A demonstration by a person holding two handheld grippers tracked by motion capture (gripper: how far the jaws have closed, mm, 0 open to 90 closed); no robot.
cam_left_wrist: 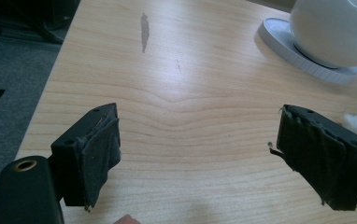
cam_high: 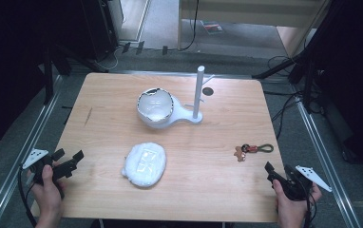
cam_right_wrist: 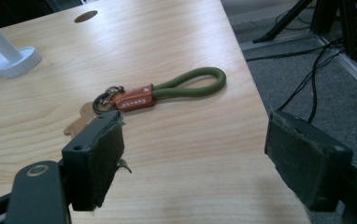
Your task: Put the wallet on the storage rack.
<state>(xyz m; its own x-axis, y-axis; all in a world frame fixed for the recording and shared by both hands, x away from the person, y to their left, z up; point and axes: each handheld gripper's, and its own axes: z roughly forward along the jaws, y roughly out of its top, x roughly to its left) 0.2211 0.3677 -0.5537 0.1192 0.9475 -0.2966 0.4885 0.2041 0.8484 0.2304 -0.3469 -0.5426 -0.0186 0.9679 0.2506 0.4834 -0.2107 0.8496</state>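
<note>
Left gripper [cam_high: 68,164] jaws released, empty, at counter [cam_high: 217,190] left edge. White pouch [cam_high: 144,164] mid-front, stand [cam_high: 199,92] behind. Keychain [cam_right_wrist: 167,91] just ahead of right gripper [cam_right_wrist: 193,144], jaws released; likely target: approach low, straddle the loop.

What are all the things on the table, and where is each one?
Table: one, light wood, under everything.
Stand: one, white, upright post with a flat base, far middle of the table.
Bowl-like shell: one, white with a jagged dark rim, on the stand's base, left of the post.
Soft bundle: one, white, near middle of the table.
Keychain: one, green cord loop with brown leather tab and a small tan figure, right side.
Hole: one, dark, round, in the tabletop right of the post.
Left gripper: one, black, jaws open, near left edge.
Right gripper: one, black, jaws open, near right corner.
</note>
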